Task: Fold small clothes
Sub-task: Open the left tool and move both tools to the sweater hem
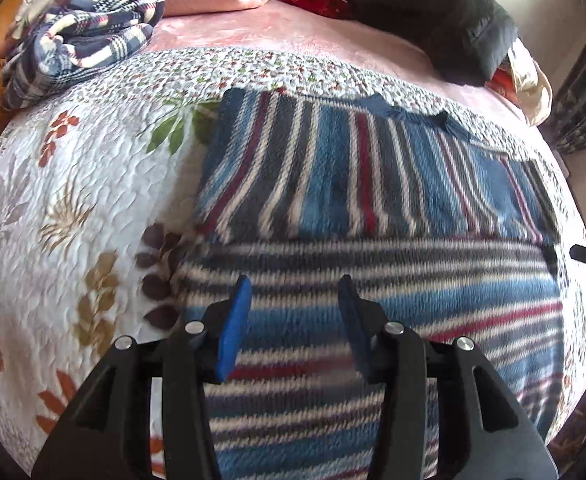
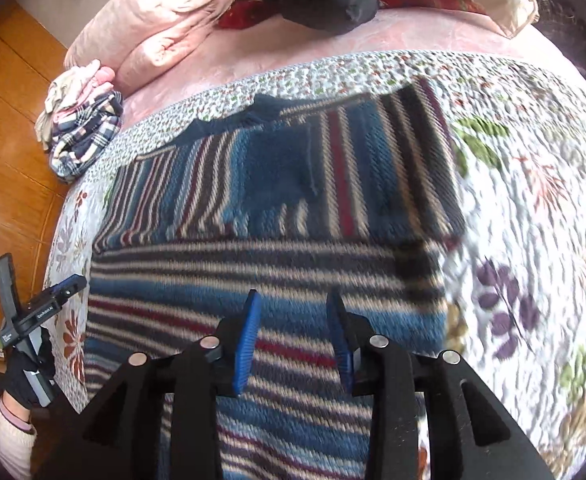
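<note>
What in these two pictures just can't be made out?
- Striped garment, near end: both views, hidden behind the open left gripper and right gripper.
- Its stripe detail: both views, motion blur.
- Dark pile at the bed's far end: cut off by the top edge.

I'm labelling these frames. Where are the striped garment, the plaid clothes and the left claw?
striped garment [image 1: 373, 184]: left wrist view, upper folded panel.
plaid clothes [image 1: 81, 44]: left wrist view, middle of the bundle.
left claw [image 1: 295, 320]: left wrist view, between its blue fingertips.
</note>
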`<state>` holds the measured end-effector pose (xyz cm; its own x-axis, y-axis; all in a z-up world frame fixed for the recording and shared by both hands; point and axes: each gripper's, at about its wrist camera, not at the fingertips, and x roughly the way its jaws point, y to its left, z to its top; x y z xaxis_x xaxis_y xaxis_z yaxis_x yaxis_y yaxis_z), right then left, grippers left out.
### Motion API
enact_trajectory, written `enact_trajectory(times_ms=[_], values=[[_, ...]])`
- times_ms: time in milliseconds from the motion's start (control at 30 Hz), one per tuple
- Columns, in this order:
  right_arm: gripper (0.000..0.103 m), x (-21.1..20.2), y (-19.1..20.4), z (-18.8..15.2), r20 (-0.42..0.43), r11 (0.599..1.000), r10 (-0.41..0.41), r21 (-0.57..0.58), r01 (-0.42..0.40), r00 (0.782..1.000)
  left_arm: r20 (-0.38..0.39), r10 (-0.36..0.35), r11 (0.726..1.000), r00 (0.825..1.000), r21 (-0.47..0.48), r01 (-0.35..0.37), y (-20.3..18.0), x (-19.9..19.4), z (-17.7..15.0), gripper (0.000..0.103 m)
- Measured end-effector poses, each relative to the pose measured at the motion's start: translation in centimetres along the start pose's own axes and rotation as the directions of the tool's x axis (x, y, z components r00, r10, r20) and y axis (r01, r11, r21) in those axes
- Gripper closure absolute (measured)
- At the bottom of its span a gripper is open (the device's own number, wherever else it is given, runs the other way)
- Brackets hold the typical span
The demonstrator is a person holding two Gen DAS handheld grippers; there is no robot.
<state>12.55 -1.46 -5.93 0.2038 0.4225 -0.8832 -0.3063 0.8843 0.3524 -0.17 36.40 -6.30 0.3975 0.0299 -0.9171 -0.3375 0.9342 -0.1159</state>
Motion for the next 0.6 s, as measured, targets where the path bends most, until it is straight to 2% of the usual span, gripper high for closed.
enact_trajectory(times_ms=[67,133,200,300,467,600], values=[[0.067,-1.5,-1.0,-3.5,-0.018,1.0,-0.017,0.003,0.017,1.0,-0.05,0.008,1.0,0.999,-0.011,-0.008,0.8,-1.3,-3.5,0.053],[0.064,-2.9,-1.8,-6.5,-0.027,0.997,-0.079,-0.01,0.079,0.997,-0.103,0.025,0.999,0.994,-0.027,-0.028,1.5,-2.2,-6.7,0.052],[0.061,-3.9,-2.5,-9.4,-0.047,0.994,-0.105,-0.011,0.104,0.993,-0.147,0.014,0.998,0.989,-0.063,-0.023,2.1,-3.1,-9.7,0.05],[0.057,-4.6,-3.6,-13.1,-0.076,0.996,-0.077,0.028,0.079,0.994,-0.21,-0.037,0.991,0.977,-0.137,0.009,2.8,-3.9,-13.3,0.045],[0.056,-3.5,-4.5,-18.0,-0.145,0.996,0.0,0.091,0.013,0.989,-0.274,-0.056,0.974,0.96,-0.226,-0.008,3.0,-3.6,-17.4,0.044],[0.056,-2.4,-4.4,-20.6,-0.186,0.995,0.016,0.101,0.003,0.982,-0.285,-0.063,0.973,0.957,-0.232,-0.005,1.9,-3.6,-19.1,0.043]])
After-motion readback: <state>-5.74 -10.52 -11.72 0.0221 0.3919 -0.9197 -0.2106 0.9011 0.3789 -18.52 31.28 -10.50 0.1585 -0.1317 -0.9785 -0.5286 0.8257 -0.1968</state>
